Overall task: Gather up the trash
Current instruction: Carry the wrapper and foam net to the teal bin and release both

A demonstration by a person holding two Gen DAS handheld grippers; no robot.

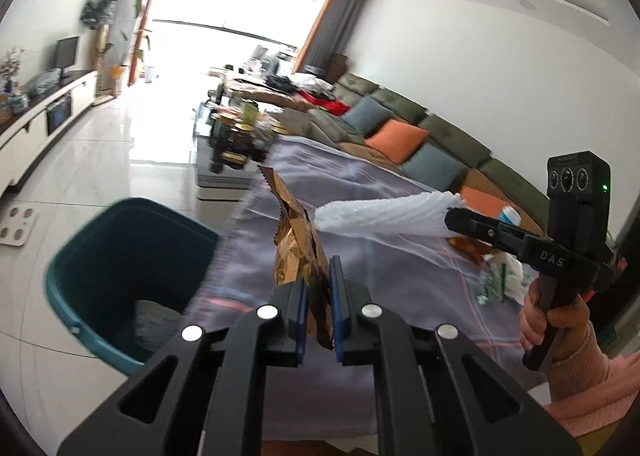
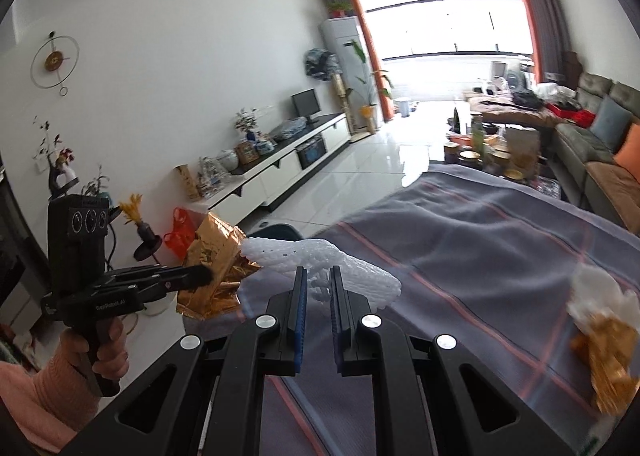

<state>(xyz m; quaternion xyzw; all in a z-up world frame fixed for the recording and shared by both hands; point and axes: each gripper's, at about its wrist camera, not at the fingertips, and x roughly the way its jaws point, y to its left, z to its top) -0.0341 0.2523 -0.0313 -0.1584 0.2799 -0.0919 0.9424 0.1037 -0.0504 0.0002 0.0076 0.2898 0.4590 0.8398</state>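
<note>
My left gripper (image 1: 318,276) is shut on a crumpled gold foil wrapper (image 1: 294,240), held above the table's left edge; the right wrist view shows the same left gripper (image 2: 208,276) and wrapper (image 2: 216,268) at the left. My right gripper (image 2: 318,276) is shut on a white foam net sleeve (image 2: 320,264), lifted over the grey checked tablecloth (image 2: 480,240). From the left wrist view the sleeve (image 1: 384,214) sticks out leftward from the right gripper (image 1: 450,218). A teal bin (image 1: 120,256) stands on the floor below and left of the wrapper, with something grey inside.
More trash lies on the cloth: white tissue and an orange-gold wrapper (image 2: 604,340), also seen as a heap (image 1: 496,268) near the right hand. A sofa (image 1: 420,128) runs behind the table. A crowded coffee table (image 1: 236,136) stands beyond. A white scale (image 1: 18,224) lies on the floor.
</note>
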